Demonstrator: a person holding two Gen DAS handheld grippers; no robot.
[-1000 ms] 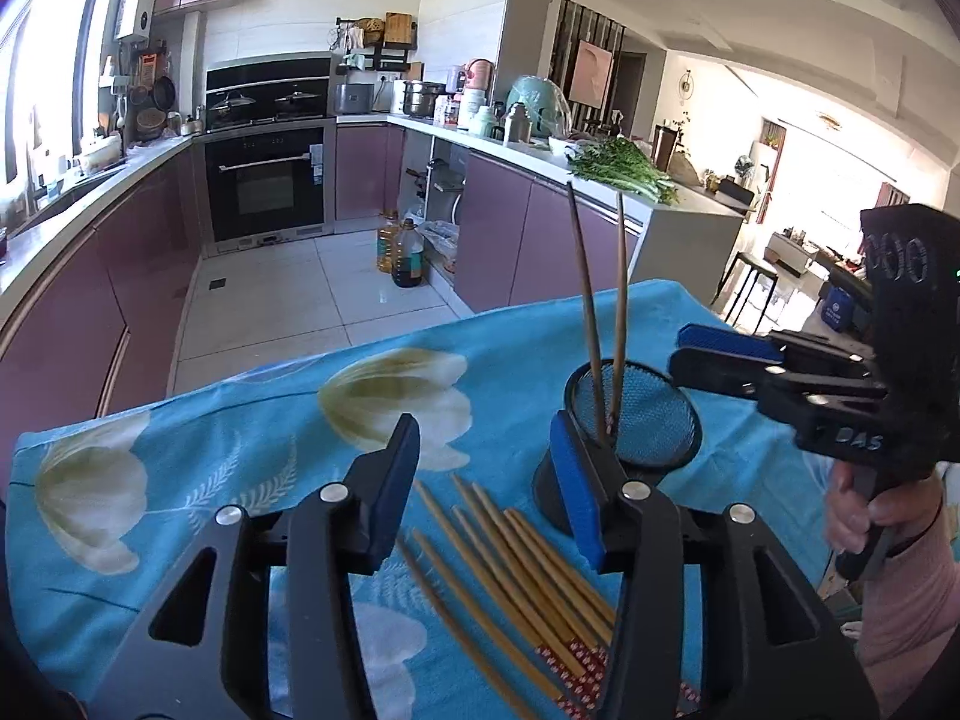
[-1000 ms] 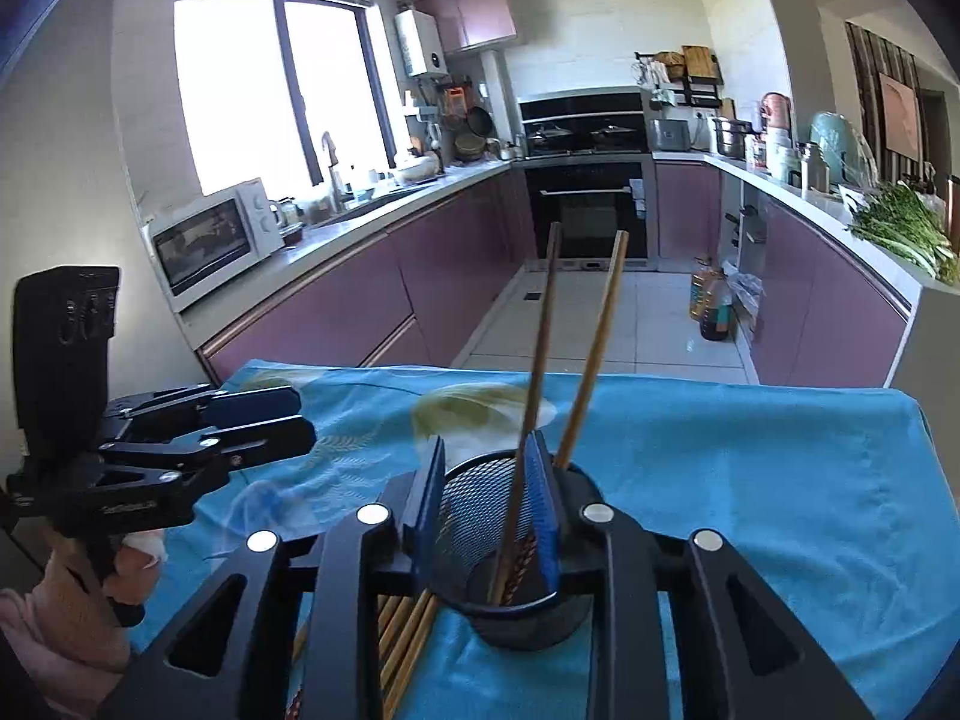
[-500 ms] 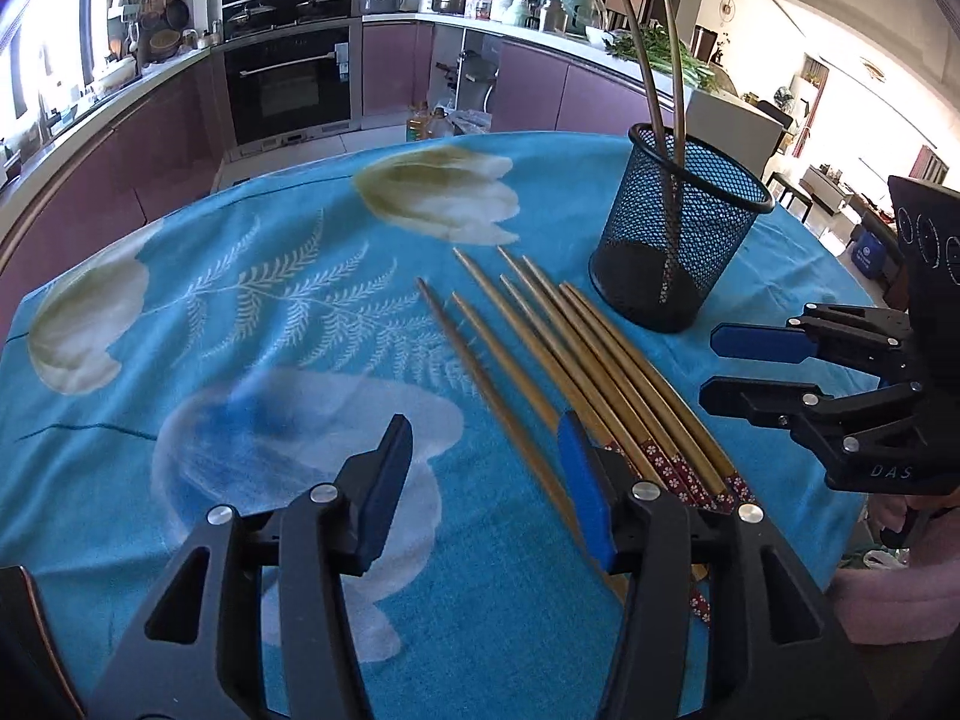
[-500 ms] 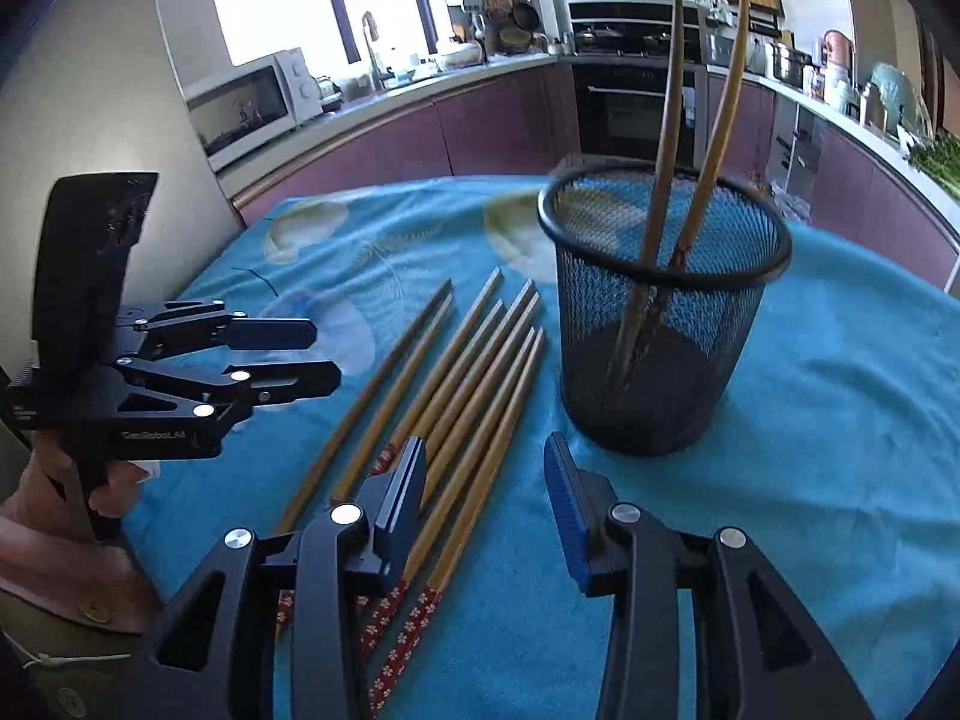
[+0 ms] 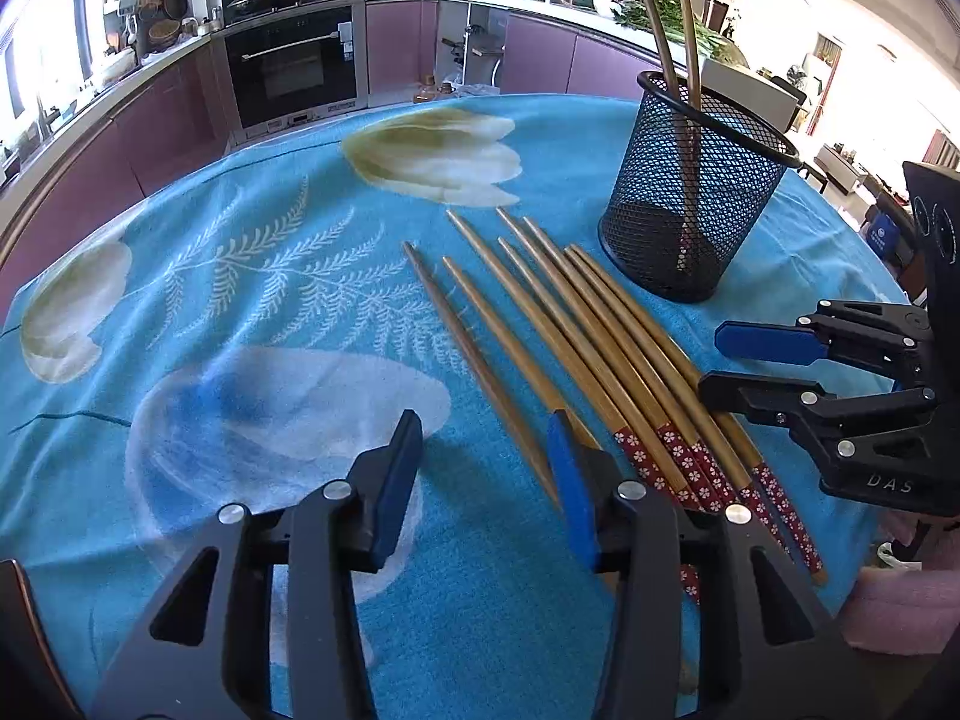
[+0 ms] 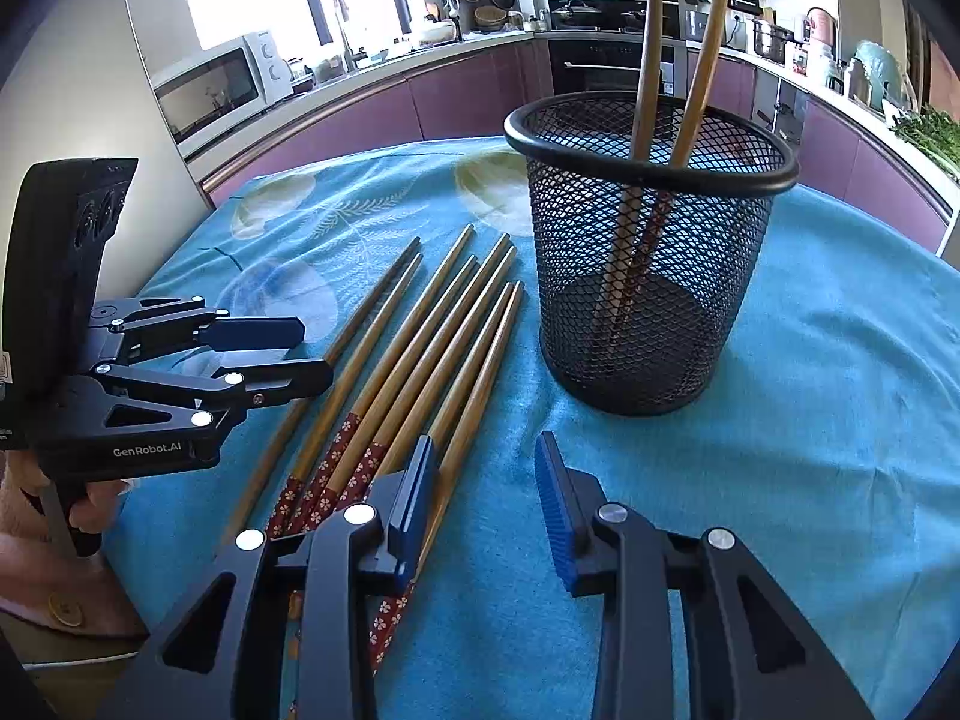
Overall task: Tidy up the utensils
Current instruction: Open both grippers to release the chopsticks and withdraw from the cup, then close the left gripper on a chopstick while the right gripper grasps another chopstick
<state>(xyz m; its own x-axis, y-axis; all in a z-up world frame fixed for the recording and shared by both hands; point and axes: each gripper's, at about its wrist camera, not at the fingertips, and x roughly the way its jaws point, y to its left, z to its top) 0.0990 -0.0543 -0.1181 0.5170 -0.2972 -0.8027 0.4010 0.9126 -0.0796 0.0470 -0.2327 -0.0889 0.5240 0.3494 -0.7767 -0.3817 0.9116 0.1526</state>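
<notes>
Several bamboo chopsticks (image 5: 576, 336) with red flowered ends lie side by side on the blue tablecloth; they also show in the right wrist view (image 6: 420, 348). A black mesh holder (image 5: 696, 192) stands upright beyond them with two chopsticks (image 6: 666, 90) in it; it also shows in the right wrist view (image 6: 648, 252). My left gripper (image 5: 486, 480) is open and empty, low over the near ends of the leftmost chopsticks. My right gripper (image 6: 486, 480) is open and empty, just right of the chopsticks' red ends, in front of the holder. Each gripper shows in the other's view, the right one (image 5: 750, 366) and the left one (image 6: 300, 348).
The table carries a blue cloth with white flowers (image 5: 240, 300); its near edge runs just below the grippers. Purple kitchen cabinets, an oven (image 5: 294, 66) and a microwave (image 6: 216, 90) stand behind the table.
Both grippers have drawn back from the holder and tilted down toward the table. The right gripper, which stood around the holder's rim, is now clear of it. The loose chopsticks have come fully into view.
</notes>
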